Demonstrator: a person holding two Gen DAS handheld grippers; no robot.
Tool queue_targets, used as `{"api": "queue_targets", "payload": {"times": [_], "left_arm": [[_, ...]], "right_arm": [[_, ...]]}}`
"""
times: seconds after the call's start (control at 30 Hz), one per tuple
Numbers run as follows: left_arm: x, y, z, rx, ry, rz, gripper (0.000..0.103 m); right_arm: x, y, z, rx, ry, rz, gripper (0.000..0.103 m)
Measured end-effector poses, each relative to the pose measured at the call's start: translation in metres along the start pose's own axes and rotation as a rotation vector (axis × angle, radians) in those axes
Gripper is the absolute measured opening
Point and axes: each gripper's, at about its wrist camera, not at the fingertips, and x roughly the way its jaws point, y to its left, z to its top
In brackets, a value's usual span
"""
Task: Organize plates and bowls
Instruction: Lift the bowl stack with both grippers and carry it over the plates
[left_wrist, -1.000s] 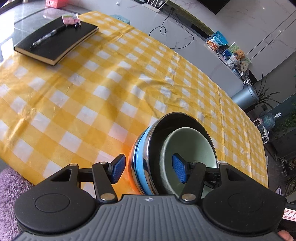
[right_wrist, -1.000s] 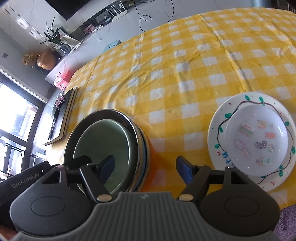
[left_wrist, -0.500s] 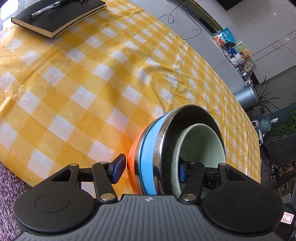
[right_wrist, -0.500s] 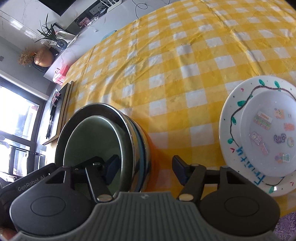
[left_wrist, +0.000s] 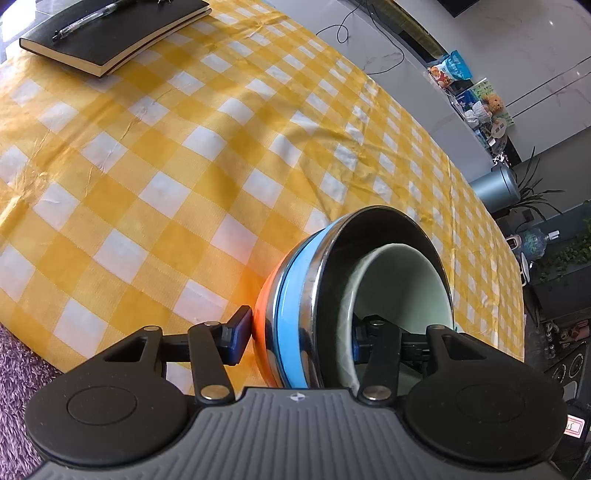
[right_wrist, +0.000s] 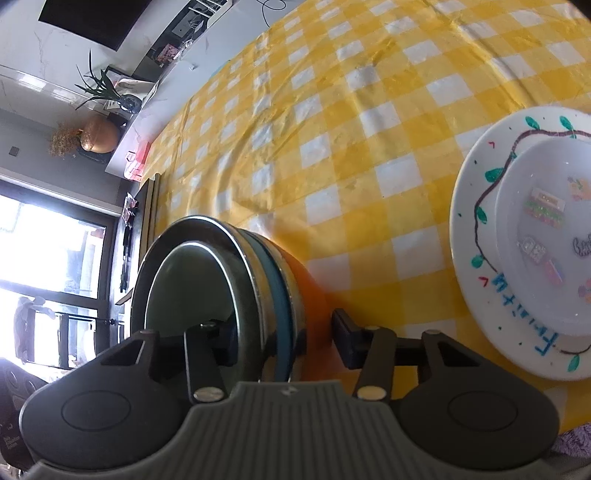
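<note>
Nested bowls (left_wrist: 295, 317) tipped on the yellow checked tablecloth (left_wrist: 184, 177), caught between both my grippers.
My left gripper (left_wrist: 295, 334) and right gripper (right_wrist: 282, 330) have each been closing across the stack's rim, one finger inside, one outside; whether the pads press I cannot tell. White plates (right_wrist: 480, 206) sit nearby.

Nested bowls (left_wrist: 291, 314) straddled at the rim by the left gripper (left_wrist: 299, 332), one finger outside, one inside the innermost bowl (left_wrist: 402, 284). Same stack (right_wrist: 273, 295) straddled opposite by the right gripper (right_wrist: 286, 332). Ahead and far left of the left gripper, notebook (left_wrist: 110, 33) with pen (left_wrist: 88, 20) on top. Right of the right gripper, small dish (right_wrist: 546, 236) on a plate (right_wrist: 476, 295). All on the tablecloth (left_wrist: 184, 166).
</note>
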Motion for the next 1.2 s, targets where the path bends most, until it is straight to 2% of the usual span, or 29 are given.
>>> {"api": "queue_targets", "payload": {"times": [0.33, 0.63, 0.93, 1.2], "left_arm": [[-0.006, -0.018, -0.004, 0.020, -0.006, -0.002, 0.056], [-0.011, -0.076, -0.014, 0.108, -0.015, -0.020, 0.056], [0.016, -0.144, -0.032, 0.207, 0.031, -0.072, 0.056], [0.052, -0.173, -0.046, 0.232, 0.096, -0.092, 0.055]], "right_arm": [[-0.019, -0.005, 0.000, -0.003, -0.033, 0.011, 0.045], [-0.070, -0.025, 0.013, 0.024, -0.096, 0.043, 0.045], [-0.132, -0.073, 0.027, 0.082, -0.187, 0.029, 0.045], [-0.157, -0.114, 0.033, 0.140, -0.228, -0.012, 0.045]]}}
